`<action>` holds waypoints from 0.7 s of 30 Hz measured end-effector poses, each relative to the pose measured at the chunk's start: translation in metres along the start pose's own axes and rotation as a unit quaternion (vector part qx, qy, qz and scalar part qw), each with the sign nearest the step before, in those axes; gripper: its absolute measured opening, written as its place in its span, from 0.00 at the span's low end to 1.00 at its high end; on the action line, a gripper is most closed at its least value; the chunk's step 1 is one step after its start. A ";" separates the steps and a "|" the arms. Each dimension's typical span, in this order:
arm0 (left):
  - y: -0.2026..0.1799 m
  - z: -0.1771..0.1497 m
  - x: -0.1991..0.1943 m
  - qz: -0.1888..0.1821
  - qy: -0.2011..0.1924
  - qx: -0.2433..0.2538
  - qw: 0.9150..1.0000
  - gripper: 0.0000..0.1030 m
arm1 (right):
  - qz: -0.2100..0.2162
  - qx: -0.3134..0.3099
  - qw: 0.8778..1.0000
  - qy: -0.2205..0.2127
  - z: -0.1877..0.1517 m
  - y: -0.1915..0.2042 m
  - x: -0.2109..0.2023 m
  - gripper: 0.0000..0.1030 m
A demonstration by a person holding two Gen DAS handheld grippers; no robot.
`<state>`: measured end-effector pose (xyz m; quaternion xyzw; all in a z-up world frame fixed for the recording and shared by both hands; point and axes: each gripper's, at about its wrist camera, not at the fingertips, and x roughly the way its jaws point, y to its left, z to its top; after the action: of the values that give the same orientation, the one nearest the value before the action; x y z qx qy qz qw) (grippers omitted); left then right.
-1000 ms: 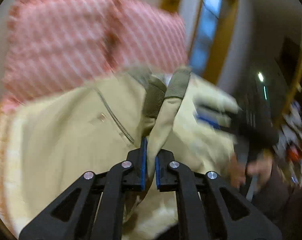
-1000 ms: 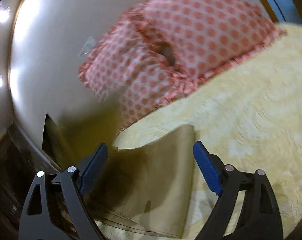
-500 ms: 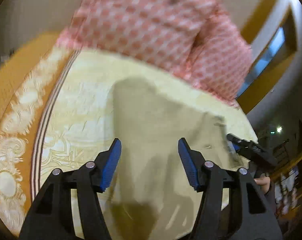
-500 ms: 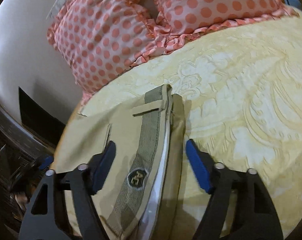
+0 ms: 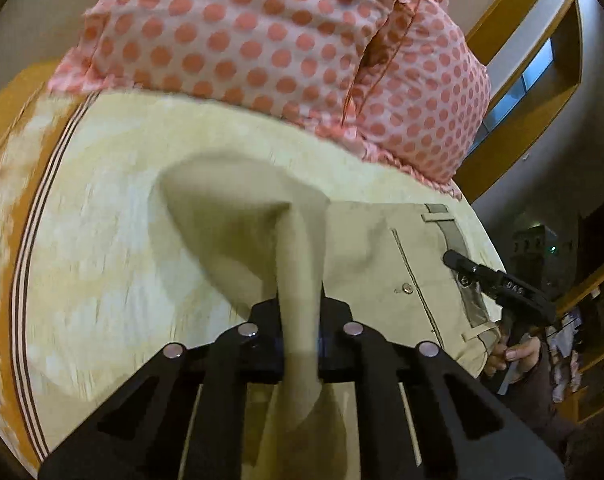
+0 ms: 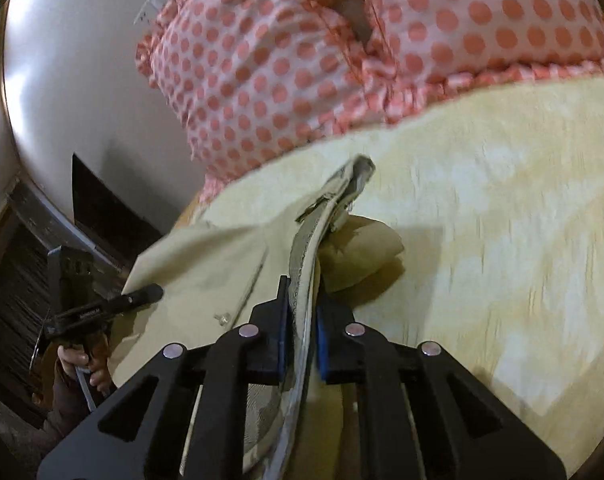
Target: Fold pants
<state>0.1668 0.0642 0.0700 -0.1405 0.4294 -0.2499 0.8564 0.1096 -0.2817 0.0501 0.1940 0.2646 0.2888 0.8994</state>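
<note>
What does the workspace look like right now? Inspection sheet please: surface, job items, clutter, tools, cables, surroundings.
Surface: yellow patterned bedspread, orange border at its edge.
Job's things: khaki pants lying on the bed, back pocket with button facing up; a fabric ridge is pulled up from them.
Clutter: two pink polka-dot pillows at the head of the bed.
Grippers: left tool shut on the raised pants fabric; right tool shut on the grey waistband.
Cables: nothing seen.
Surroundings: white wall; wood-framed window; dim shelves at the far right, blurred.
</note>
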 end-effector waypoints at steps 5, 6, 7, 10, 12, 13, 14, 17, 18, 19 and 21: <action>-0.006 0.044 0.040 0.045 -0.023 0.012 0.999 0.10 | -0.041 -0.004 0.998 -0.050 0.055 -0.010 0.013 0.10; -0.004 0.051 0.052 0.056 -0.025 0.009 0.998 0.12 | -0.054 -0.002 0.997 -0.056 0.061 -0.014 0.017 0.10; -0.002 0.059 0.070 0.079 -0.014 0.005 0.997 0.14 | -0.067 -0.005 0.996 -0.057 0.067 -0.017 0.024 0.12; 0.004 0.062 0.078 0.091 0.003 -0.018 0.996 0.30 | -0.183 -0.032 0.983 0.000 0.072 -0.025 0.053 0.37; 0.000 0.054 0.057 0.112 -0.024 -0.011 0.993 0.36 | -0.206 -0.028 0.978 -0.001 0.065 -0.025 0.042 0.38; -0.006 0.047 0.041 0.118 -0.049 0.003 0.992 0.39 | -0.183 -0.035 0.982 -0.022 0.059 -0.019 0.029 0.45; -0.011 0.039 0.027 0.106 -0.067 0.010 0.992 0.44 | -0.163 -0.043 0.985 -0.032 0.053 -0.013 0.021 0.48; -0.026 0.017 0.014 0.036 -0.072 0.022 0.997 0.48 | -0.101 -0.064 0.993 -0.025 0.035 0.007 0.013 0.54; -0.029 0.011 0.020 0.021 -0.055 0.022 0.998 0.48 | -0.086 -0.067 0.994 -0.009 0.029 0.011 0.017 0.56; -0.030 0.005 0.036 0.013 -0.022 0.016 1.000 0.48 | -0.084 -0.066 0.994 0.005 0.025 0.013 0.023 0.63; -0.023 -0.002 0.071 0.045 0.039 0.002 0.998 0.37 | -0.122 -0.055 0.989 0.060 0.015 0.004 0.045 0.71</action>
<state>0.1939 0.0060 0.0316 -0.1091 0.4679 -0.2175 0.8496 0.1482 -0.2539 0.0476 0.0924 0.3237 0.2022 0.9197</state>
